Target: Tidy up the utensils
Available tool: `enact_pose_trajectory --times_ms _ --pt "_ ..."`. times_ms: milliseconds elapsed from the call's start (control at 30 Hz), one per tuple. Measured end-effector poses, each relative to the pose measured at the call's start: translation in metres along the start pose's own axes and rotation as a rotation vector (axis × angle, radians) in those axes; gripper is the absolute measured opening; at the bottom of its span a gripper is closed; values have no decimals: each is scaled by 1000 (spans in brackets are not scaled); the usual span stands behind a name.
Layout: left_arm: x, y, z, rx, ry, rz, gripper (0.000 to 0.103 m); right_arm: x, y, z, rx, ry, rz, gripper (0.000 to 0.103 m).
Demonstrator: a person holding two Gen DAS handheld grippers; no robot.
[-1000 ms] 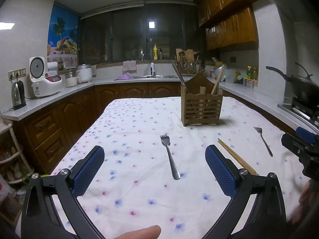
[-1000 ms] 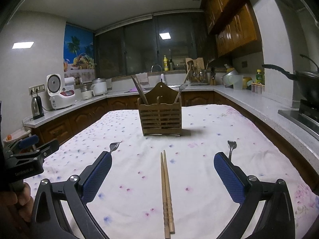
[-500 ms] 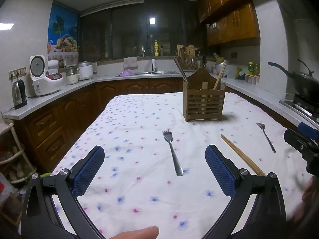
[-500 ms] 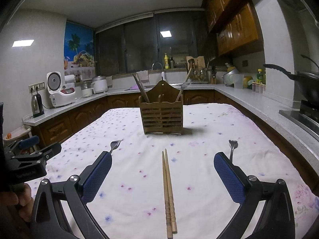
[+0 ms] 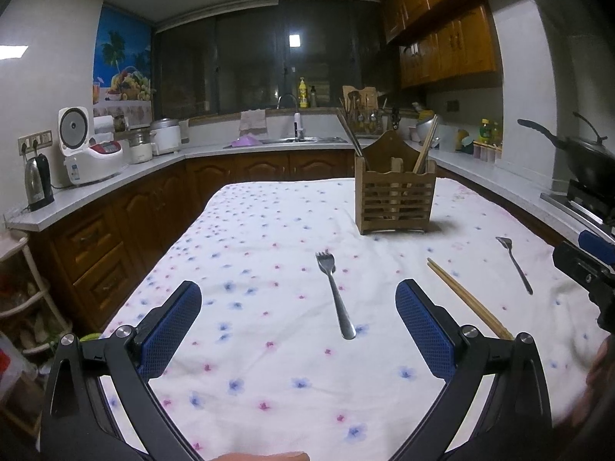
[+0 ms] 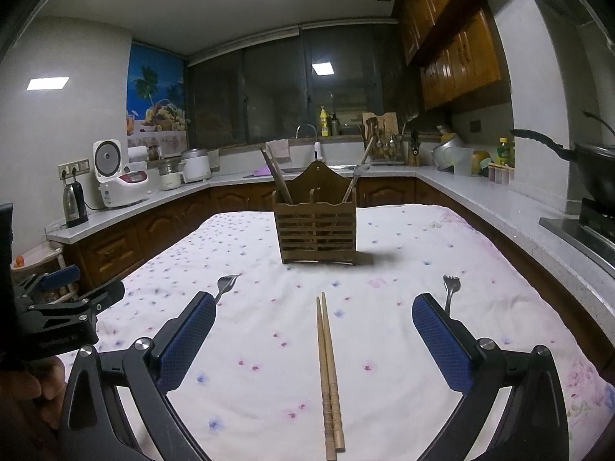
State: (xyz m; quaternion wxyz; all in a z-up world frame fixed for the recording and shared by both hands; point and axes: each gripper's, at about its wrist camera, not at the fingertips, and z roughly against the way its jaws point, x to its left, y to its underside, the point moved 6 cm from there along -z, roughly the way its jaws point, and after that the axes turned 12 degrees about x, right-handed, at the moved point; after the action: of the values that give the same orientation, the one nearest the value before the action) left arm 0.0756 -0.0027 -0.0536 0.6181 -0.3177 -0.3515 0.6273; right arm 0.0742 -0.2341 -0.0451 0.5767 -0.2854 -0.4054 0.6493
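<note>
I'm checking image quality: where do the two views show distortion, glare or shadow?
Left wrist view: fisheye bends the countertop edges and a ceiling light glares in the window. Right wrist view: the wooden holder casts a soft shadow to its right; the corners go dark.

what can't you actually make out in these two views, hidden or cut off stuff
- Wooden utensil holder: what stands inside is hidden behind its slats in both views; only stick tops show.
- Left fork: handle hidden behind the right gripper's finger, right wrist view.
- Right fork: handle likewise hidden.
- Chopsticks: near ends hidden behind the left gripper, left wrist view.
</note>
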Motion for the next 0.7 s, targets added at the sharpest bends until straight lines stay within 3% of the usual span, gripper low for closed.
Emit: enact_pose_trajectory --times_ms 700 --pt "2 0 2 -8 -14 -5 103 1 0 1 -3 -2 -3 103"
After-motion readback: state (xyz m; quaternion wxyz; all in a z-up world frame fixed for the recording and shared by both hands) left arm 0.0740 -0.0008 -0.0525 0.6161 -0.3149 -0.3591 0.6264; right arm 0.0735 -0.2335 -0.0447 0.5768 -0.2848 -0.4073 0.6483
